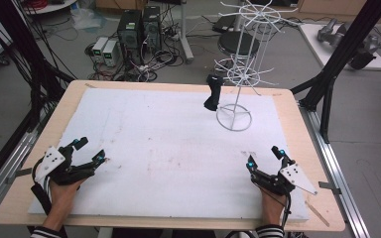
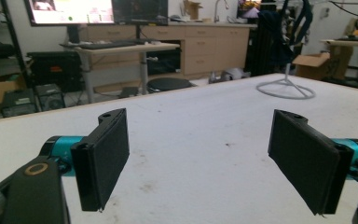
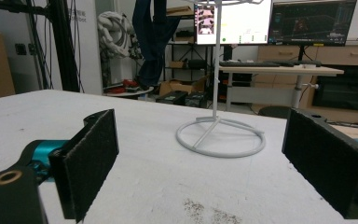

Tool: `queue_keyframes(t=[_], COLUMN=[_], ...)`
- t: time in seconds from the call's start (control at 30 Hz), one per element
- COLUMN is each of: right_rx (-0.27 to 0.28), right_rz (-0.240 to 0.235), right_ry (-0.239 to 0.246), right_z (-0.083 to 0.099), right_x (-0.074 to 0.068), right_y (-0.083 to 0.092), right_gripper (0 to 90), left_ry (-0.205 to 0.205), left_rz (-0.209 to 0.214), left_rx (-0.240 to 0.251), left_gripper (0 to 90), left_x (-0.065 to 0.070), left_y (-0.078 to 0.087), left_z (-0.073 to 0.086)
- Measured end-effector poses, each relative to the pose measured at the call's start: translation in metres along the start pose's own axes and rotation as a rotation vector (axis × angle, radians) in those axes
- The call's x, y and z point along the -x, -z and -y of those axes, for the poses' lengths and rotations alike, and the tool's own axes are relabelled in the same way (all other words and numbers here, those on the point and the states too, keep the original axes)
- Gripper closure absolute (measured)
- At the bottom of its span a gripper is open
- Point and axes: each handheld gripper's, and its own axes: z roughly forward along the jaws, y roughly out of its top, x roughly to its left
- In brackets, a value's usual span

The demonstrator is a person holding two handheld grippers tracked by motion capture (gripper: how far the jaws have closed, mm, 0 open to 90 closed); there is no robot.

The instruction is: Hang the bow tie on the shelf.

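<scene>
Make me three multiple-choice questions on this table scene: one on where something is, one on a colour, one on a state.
1. Where does the dark sock hang?
A. On the wire rack, on the left of its pole
B. Flat on the white board
C. In the right gripper

2. What colour is the rack?
A. Red
B. White
C. Black

3. How do the left gripper and right gripper stand?
A. Both shut on the sock
B. Left shut, right open
C. Both open, holding nothing

Answers
1. A: in the high view the sock hangs from a low arm of the rack, above the board.
2. B: its ring base, pole and arms are all white.
3. C: each gripper view shows its two pads wide apart with bare board between.
</scene>
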Motion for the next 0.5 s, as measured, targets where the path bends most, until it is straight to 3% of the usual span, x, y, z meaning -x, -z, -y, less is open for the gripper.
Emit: queue_keyframes(t=[0.17, 0.5], right_rx=[0.001, 0.006], right_rz=[0.000, -0.004], right_ry=[0.004, 0.008], right_z=[0.0000, 0.0002], right_x=[0.0004, 0.0002], right_y=[0.0000, 0.0000], right_gripper=[9.7, 9.8], left_ry=[0.003, -0.002], left_rz=[-0.016, -0.029], left_rx=[0.027, 0.046], left_gripper=[20.7, 20.5], left_x=[-0.0014, -0.0005], left_y=[0.0007, 0.0014], left_z=[0.0098, 0.0106])
